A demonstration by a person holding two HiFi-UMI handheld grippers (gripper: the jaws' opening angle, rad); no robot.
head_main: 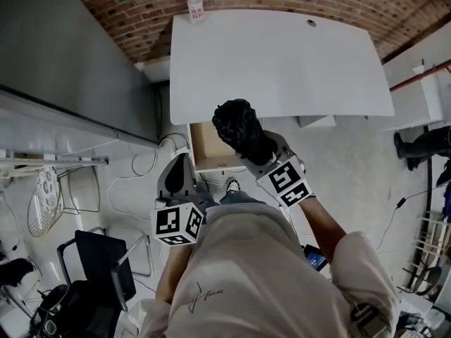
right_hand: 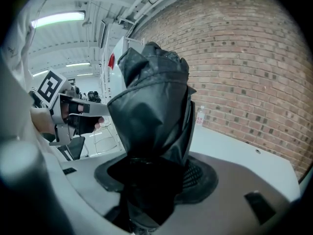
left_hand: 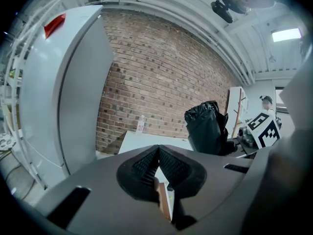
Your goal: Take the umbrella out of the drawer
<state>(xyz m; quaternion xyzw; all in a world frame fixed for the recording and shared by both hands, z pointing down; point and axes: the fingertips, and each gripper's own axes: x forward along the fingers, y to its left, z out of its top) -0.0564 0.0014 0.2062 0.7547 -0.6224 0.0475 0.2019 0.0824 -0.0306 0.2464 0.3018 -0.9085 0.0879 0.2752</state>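
A folded black umbrella (head_main: 238, 127) is held up in the air, with my right gripper (head_main: 261, 155) shut on its lower part. In the right gripper view the umbrella (right_hand: 152, 106) fills the jaws of that gripper (right_hand: 156, 175) and stands upright. It hangs just in front of the white table (head_main: 282, 69), above the open wooden drawer (head_main: 206, 148). My left gripper (head_main: 180, 166) is lower and to the left, beside the drawer, its pads pressed together with nothing between them. From the left gripper (left_hand: 158, 155) view the umbrella (left_hand: 205, 129) shows at the right.
A small bottle (head_main: 195, 7) stands at the table's far edge by the brick wall. A tall grey cabinet (head_main: 70, 62) is at the left. A black chair (head_main: 95, 266), a wire rack (head_main: 46, 199) and cables lie on the floor at the lower left.
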